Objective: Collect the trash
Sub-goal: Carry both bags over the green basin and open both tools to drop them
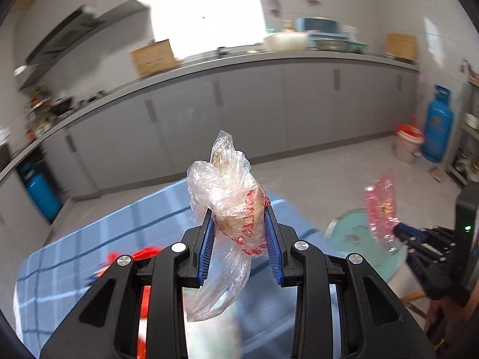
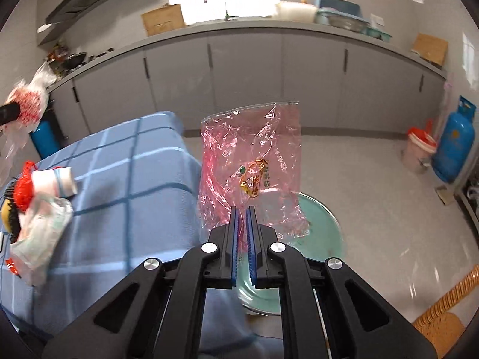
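Observation:
My left gripper (image 1: 238,209) is shut on a crumpled clear plastic bag with red print (image 1: 230,197), held up above the blue checked tablecloth (image 1: 89,239). The same bag (image 2: 27,101) shows at the far left of the right wrist view. My right gripper (image 2: 242,209) is shut on the lower edge of a pink see-through plastic bag (image 2: 251,161) with a gold wrapper inside; it hangs over a round pale-green bin (image 2: 320,218) beside the table. In the left wrist view the pink bag (image 1: 381,206) and the right gripper (image 1: 398,229) are at the right, above the bin (image 1: 350,233).
On the tablecloth (image 2: 119,197) lie a white cup (image 2: 55,181), a red mesh piece (image 2: 24,188) and a clear crumpled wrapper (image 2: 42,227). Grey kitchen cabinets (image 2: 269,71) line the far wall. A red-lidded bucket (image 2: 419,149) and a blue gas cylinder (image 2: 455,146) stand at the right.

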`<state>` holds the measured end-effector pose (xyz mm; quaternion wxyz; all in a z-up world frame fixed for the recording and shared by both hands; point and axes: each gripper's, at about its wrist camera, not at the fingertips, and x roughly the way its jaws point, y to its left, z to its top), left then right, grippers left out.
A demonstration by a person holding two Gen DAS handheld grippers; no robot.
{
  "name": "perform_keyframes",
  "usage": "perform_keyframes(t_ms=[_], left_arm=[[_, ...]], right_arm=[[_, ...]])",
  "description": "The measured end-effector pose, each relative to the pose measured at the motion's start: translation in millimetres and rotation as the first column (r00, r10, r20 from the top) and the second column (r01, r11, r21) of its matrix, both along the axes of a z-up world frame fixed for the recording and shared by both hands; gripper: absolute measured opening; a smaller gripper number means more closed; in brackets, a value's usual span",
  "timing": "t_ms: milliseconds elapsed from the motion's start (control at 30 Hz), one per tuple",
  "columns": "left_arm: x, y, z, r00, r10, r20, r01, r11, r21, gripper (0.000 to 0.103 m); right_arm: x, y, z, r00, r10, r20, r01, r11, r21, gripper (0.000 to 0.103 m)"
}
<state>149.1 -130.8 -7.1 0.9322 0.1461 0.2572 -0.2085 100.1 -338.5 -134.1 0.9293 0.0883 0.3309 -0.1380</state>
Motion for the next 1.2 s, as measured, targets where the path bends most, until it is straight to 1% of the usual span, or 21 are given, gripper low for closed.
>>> perform_keyframes(t_ms=[67,167,267,367,467,567,600,667,733,767,833,867,900,933,1067,1133,1200], left_arm=[[-1,-26,-8,0.998,-0.058,-0.016,0.058,0.998,-0.004,0.033],[-1,-65,-23,0.992,-0.121,-0.035,0.121,0.993,0.006,0.033],[1,-98,-42,0.982,-0.173,-0.071,0.173,0.985,0.005,0.033],[4,-123,-64,0.972,-0.211,-0.108,0.212,0.977,0.005,0.033],[11,-136,-86,0.959,-0.237,-0.158,0.238,0.971,-0.009,0.033],[19,-159,-106,0.948,-0.251,-0.194,0.255,0.967,0.0,0.034],[20,-162,-112,0.943,-0.255,-0.213,0.261,0.965,-0.003,0.034],[20,-167,-119,0.936,-0.27,-0.227,0.278,0.96,0.005,0.037],[21,-168,-124,0.937,-0.266,-0.227,0.274,0.962,0.003,0.049],[21,-171,-125,0.938,-0.265,-0.226,0.273,0.962,0.004,0.057],[21,-171,-127,0.939,-0.26,-0.223,0.271,0.962,0.02,0.057],[22,-170,-128,0.939,-0.259,-0.227,0.271,0.962,0.021,0.059],[24,-168,-129,0.94,-0.253,-0.228,0.264,0.964,0.02,0.064],[26,-167,-128,0.942,-0.247,-0.226,0.258,0.966,0.022,0.065],[34,-157,-123,0.948,-0.219,-0.23,0.229,0.973,0.017,0.067],[36,-153,-120,0.953,-0.205,-0.222,0.213,0.977,0.015,0.071],[36,-147,-115,0.962,-0.187,-0.201,0.195,0.981,0.02,0.075]], right_arm=[[-2,-12,-6,1.0,-0.019,-0.011,0.019,1.0,0.011,0.008],[-2,-30,-17,0.999,-0.038,-0.029,0.039,0.999,0.017,0.008],[-1,-45,-29,0.997,-0.055,-0.05,0.056,0.998,0.03,0.008],[3,-57,-43,0.996,-0.062,-0.07,0.066,0.997,0.047,0.008],[7,-66,-58,0.994,-0.062,-0.089,0.068,0.996,0.06,0.008],[12,-72,-69,0.993,-0.059,-0.103,0.067,0.995,0.07,0.008],[12,-75,-71,0.993,-0.058,-0.103,0.066,0.995,0.072,0.008],[14,-79,-76,0.993,-0.055,-0.105,0.064,0.995,0.078,0.009],[15,-84,-80,0.994,-0.051,-0.1,0.061,0.994,0.095,0.016],[16,-85,-81,0.993,-0.059,-0.098,0.068,0.993,0.095,0.018],[16,-87,-84,0.992,-0.07,-0.103,0.08,0.992,0.098,0.025],[16,-89,-86,0.992,-0.075,-0.103,0.086,0.991,0.103,0.028],[15,-90,-86,0.992,-0.076,-0.103,0.087,0.99,0.108,0.033],[15,-90,-87,0.992,-0.073,-0.101,0.084,0.99,0.115,0.037],[12,-91,-87,0.993,-0.064,-0.095,0.076,0.99,0.122,0.04],[8,-91,-84,0.994,-0.074,-0.08,0.084,0.988,0.129,0.048],[5,-91,-79,0.994,-0.084,-0.07,0.092,0.987,0.131,0.05]])
